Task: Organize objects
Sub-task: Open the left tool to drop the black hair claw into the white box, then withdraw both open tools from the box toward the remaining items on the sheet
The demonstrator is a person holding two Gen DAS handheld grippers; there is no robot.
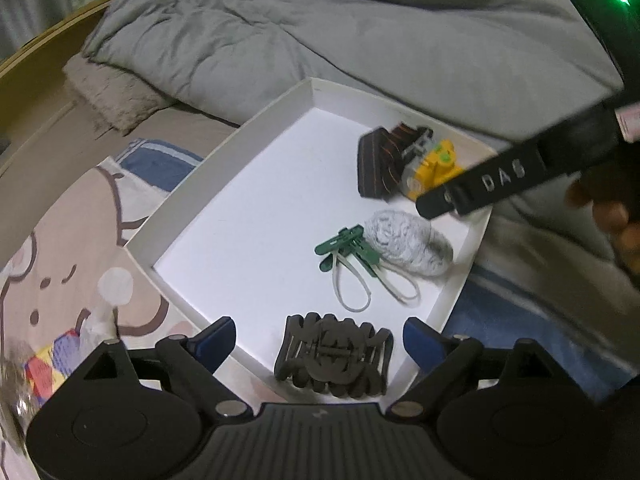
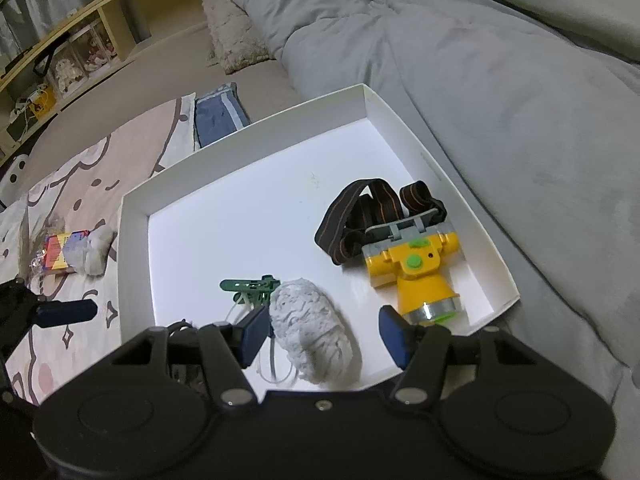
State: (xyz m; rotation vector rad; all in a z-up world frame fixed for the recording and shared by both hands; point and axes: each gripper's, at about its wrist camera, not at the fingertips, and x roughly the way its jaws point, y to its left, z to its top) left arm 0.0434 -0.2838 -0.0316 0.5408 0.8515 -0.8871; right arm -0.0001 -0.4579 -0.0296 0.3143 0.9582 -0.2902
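Observation:
A white shallow box [image 1: 224, 152] [image 2: 134, 240] lies on the bed. In it are a yellow headlamp [image 2: 416, 276] [image 1: 434, 170] with a dark strap, a grey fuzzy sock [image 2: 312, 334] [image 1: 408, 246], green clips with white loops [image 1: 352, 250] [image 2: 252, 286], and a black claw hair clip [image 1: 334, 354]. My left gripper [image 1: 320, 344] is open, its fingers either side of the hair clip, not touching it. My right gripper [image 2: 324, 336] is open above the sock. The right gripper's body shows in the left wrist view [image 1: 500, 178].
Left of the box, on the cartoon-print sheet [image 2: 80, 184], lie a colourful packet in clear wrap [image 2: 60, 256] [image 1: 44, 364] and a white fluffy item [image 2: 94, 250]. A grey duvet [image 2: 480, 80] is bunched behind and right of the box. A wooden shelf [image 2: 60, 40] stands far left.

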